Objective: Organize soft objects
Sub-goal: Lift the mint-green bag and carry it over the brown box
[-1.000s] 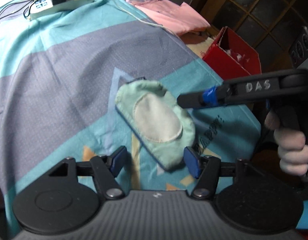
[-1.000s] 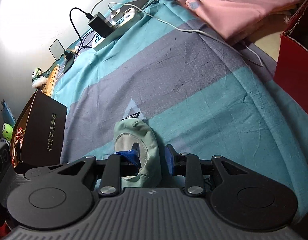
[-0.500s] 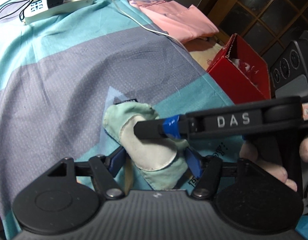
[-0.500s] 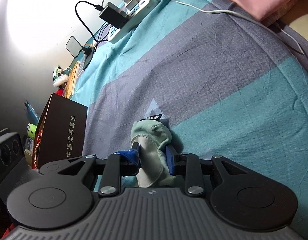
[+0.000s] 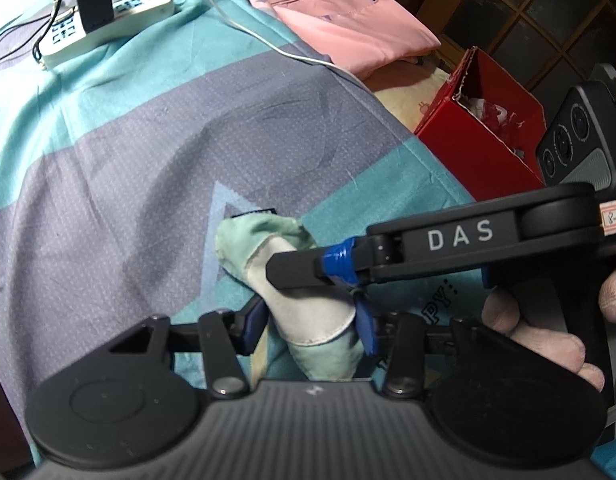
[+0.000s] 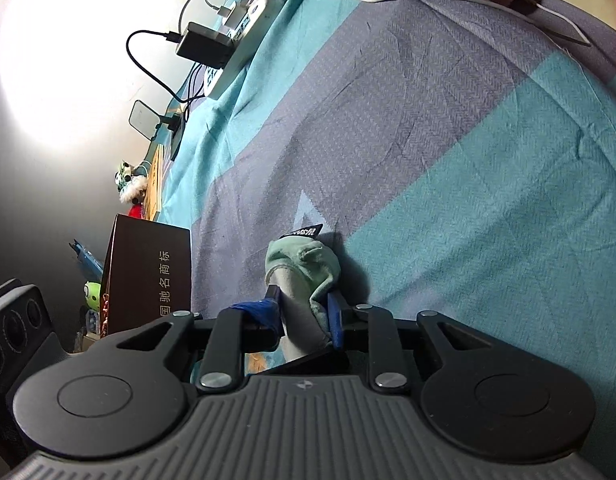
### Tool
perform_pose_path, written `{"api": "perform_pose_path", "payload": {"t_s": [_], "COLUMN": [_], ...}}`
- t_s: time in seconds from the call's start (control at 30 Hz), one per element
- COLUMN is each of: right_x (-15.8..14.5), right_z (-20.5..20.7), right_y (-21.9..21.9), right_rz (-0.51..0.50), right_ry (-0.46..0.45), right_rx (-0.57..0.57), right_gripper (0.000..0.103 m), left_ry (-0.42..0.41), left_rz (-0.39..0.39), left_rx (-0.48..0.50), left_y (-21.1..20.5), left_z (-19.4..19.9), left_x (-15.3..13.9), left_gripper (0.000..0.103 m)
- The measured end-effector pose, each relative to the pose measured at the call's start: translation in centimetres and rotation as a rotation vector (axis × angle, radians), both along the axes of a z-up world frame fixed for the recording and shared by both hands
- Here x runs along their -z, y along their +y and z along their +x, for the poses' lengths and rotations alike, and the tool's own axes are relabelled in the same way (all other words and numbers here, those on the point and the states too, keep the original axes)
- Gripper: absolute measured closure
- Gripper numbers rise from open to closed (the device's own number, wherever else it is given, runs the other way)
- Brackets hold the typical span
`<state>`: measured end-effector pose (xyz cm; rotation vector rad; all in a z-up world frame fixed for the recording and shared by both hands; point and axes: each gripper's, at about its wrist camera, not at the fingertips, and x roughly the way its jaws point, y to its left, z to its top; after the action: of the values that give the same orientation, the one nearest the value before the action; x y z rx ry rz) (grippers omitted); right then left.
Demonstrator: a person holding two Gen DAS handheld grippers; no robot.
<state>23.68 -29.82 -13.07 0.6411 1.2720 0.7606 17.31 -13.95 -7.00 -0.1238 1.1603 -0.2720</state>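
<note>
A soft mint-green pouch with a white oval patch (image 5: 304, 312) is lifted and folded above the teal and grey bedsheet (image 5: 148, 152); it also shows in the right wrist view (image 6: 304, 280). My right gripper (image 6: 304, 316) is shut on the pouch, and its black arm marked DAS (image 5: 459, 244) crosses the left wrist view. My left gripper (image 5: 311, 326) has its blue pads against both sides of the pouch's lower end. A small black tag sticks out at the pouch's far tip.
A red open box (image 5: 479, 136) stands right of the bed. Folded pink cloth (image 5: 347, 28) lies at the back. A white power strip (image 5: 108, 28) with cables sits at the far left. A dark brown box (image 6: 148, 280) stands at the left in the right wrist view.
The pouch lay flat and open on the sheet; my right gripper closed on it and folded it up, and my left gripper closed in around its lower end.
</note>
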Motion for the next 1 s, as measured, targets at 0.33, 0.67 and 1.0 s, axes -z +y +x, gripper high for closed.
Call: {"api": "perform_pose_path", "payload": {"t_s": [0.33, 0.67, 1.0], "right_x": [-1.3, -3.5, -7.0], "right_z": [-1.6, -5.2, -9.7], "right_y": [1.1, 5.0, 11.3], "right_rz": [0.049, 0.092, 0.132], "right_ry": [0.015, 0.018, -0.034], "right_rx": [-0.031, -0.120, -0.173], "right_gripper": [0.097, 0.097, 0.097], "left_ry": [-0.027, -0.079, -0.152], "left_rz": [0.020, 0.032, 0.053], "left_rx": [-0.011, -0.072, -0.092], "left_y": [1.1, 4.8, 10.7], "left_z": [-2.8, -8.0, -14.2], "left_x": [-2.0, -4.2, -8.0], "left_gripper": [0.058, 0.058, 0.058]}}
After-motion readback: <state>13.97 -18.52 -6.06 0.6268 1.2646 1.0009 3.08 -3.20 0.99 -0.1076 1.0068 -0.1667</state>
